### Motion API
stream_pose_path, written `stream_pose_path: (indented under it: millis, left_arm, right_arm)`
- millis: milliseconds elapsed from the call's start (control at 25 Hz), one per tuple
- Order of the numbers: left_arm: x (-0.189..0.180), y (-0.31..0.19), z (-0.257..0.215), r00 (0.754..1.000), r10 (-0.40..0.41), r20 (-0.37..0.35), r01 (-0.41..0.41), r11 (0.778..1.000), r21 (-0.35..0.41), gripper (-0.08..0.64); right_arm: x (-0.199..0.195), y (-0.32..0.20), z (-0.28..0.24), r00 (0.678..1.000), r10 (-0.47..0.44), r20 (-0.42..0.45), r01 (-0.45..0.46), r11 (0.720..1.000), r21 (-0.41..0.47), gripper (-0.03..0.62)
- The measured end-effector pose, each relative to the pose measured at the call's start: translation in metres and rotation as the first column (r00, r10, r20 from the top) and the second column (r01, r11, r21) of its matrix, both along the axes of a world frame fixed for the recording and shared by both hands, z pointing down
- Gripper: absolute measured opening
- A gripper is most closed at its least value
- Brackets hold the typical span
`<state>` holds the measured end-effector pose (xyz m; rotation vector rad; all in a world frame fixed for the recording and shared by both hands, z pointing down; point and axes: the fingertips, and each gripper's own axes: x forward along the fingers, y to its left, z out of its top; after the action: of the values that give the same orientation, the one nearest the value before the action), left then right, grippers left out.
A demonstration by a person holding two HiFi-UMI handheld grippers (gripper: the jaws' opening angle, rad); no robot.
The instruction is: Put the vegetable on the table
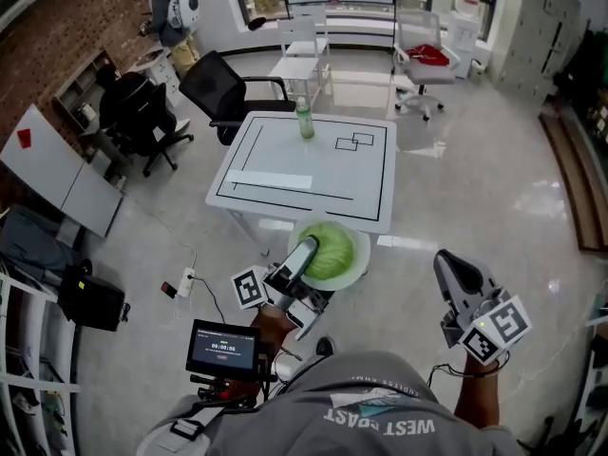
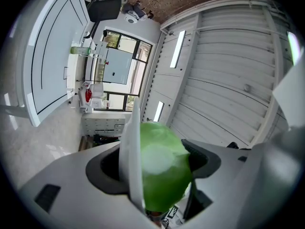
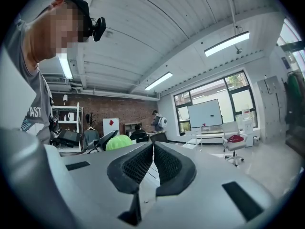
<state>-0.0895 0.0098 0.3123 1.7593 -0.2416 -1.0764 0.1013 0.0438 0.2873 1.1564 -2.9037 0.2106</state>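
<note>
A green cabbage [image 1: 334,247] lies on a white plate [image 1: 361,255] held in the air just in front of the white table [image 1: 285,155]. My left gripper [image 1: 306,251] is shut on them, one jaw over the cabbage and the other under the plate. In the left gripper view the plate's rim [image 2: 131,147] and the cabbage [image 2: 164,175] fill the gap between the jaws, with the table [image 2: 52,46] far off. My right gripper [image 1: 448,266] hangs at the right over the floor, shut and empty; its pads meet in the right gripper view [image 3: 153,151], where the cabbage [image 3: 119,141] shows at the left.
A green bottle [image 1: 305,120] stands at the table's far edge, near black taped outlines. A black office chair [image 1: 223,88] and white chairs [image 1: 304,50] stand behind the table. A power strip [image 1: 185,281] with a cable lies on the floor at the left.
</note>
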Motion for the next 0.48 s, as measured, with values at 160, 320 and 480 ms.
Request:
stream_pose_path:
  millis: [160,320,480]
  left_arm:
    - [-0.021,-0.013,0.001,1.0,0.014,-0.011,-0.014,1.0,0.003,0.35]
    - [-0.045,-0.028,0.005,1.0,0.021,-0.018,-0.021,1.0,0.011,0.35]
    - [-0.067,-0.038,0.008,0.999,0.031,-0.026,-0.03,0.999,0.015,0.35]
  right_arm:
    - [-0.027,-0.009,-0.001,1.0,0.001,-0.013,-0.001,1.0,-0.002,0.009]
    - [-0.05,-0.023,0.006,1.0,0.018,-0.016,-0.018,1.0,-0.004,0.009]
    - [-0.071,-0.03,0.006,0.999,0.032,-0.03,-0.032,0.999,-0.003,0.009]
